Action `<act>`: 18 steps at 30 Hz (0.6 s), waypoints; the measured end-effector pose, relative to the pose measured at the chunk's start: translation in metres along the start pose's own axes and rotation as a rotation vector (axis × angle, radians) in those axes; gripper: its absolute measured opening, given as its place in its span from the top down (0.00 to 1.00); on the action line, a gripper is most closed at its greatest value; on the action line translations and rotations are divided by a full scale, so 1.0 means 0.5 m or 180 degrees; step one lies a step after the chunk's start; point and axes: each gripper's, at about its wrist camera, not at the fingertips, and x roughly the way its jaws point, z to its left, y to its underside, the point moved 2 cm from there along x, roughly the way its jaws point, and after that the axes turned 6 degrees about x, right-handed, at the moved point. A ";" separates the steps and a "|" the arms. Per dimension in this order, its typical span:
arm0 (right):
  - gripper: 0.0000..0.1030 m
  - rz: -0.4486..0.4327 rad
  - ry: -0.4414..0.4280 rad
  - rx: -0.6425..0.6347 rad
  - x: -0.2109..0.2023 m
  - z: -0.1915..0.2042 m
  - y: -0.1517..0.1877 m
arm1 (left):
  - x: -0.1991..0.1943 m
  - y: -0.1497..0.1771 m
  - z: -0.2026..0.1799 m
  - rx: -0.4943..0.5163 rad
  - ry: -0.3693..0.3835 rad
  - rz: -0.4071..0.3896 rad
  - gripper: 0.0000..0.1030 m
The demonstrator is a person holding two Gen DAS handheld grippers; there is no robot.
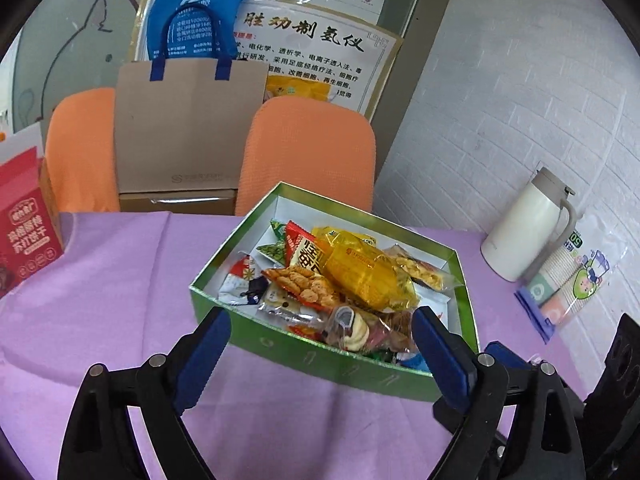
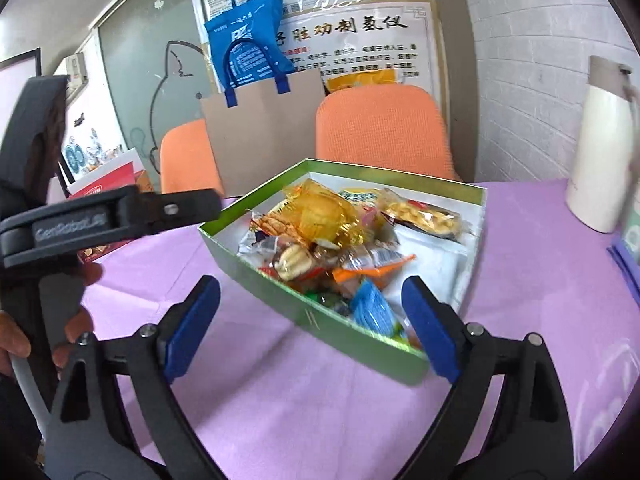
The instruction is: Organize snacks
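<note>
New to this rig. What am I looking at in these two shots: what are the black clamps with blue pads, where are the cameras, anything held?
No robot arm here: a person holds a handheld two-finger gripper in each hand, with a fisheye camera on each looking forward along the fingers. One picture is from the left gripper, the other from the right gripper. Both stand with jaws wide apart and hold nothing. In the right view the left unit shows side-on, with the person's hand on it. On the purple tablecloth sits an open green box piled with wrapped snacks. A white thermos stands to the right, a red carton to the left. Two orange chairs are behind.
</note>
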 end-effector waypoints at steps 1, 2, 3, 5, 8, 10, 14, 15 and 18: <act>0.07 0.0003 0.0053 -0.0006 -0.015 0.001 0.005 | -0.029 0.012 -0.003 0.0028 -0.0052 -0.0060 0.04; 0.06 0.0010 0.0133 -0.0021 -0.037 0.002 0.013 | -0.050 0.020 -0.005 0.0052 -0.0103 -0.0104 0.03; 0.06 0.0011 0.0223 -0.0041 -0.058 0.002 0.022 | -0.074 0.034 -0.009 0.0092 -0.0208 -0.0131 0.03; 0.05 -0.0026 0.0332 -0.0062 -0.093 0.001 0.039 | -0.109 0.065 -0.020 0.0192 -0.0505 -0.0104 0.00; 0.02 -0.0066 0.0456 -0.0021 -0.143 -0.010 0.079 | -0.146 0.122 -0.038 0.0331 -0.0806 -0.0080 0.00; 0.02 -0.0046 0.0549 -0.0001 -0.161 -0.020 0.103 | -0.157 0.162 -0.045 0.0278 -0.0838 -0.0046 0.00; 0.02 -0.0032 0.0638 0.0045 -0.191 -0.041 0.148 | -0.165 0.229 -0.065 0.0271 -0.0971 0.0076 0.00; 0.02 -0.0046 0.0652 0.0060 -0.197 -0.046 0.155 | -0.169 0.241 -0.072 0.0278 -0.0996 0.0078 0.00; 0.02 -0.0072 0.0726 0.0107 -0.207 -0.058 0.166 | -0.179 0.264 -0.085 0.0266 -0.0950 0.0086 0.00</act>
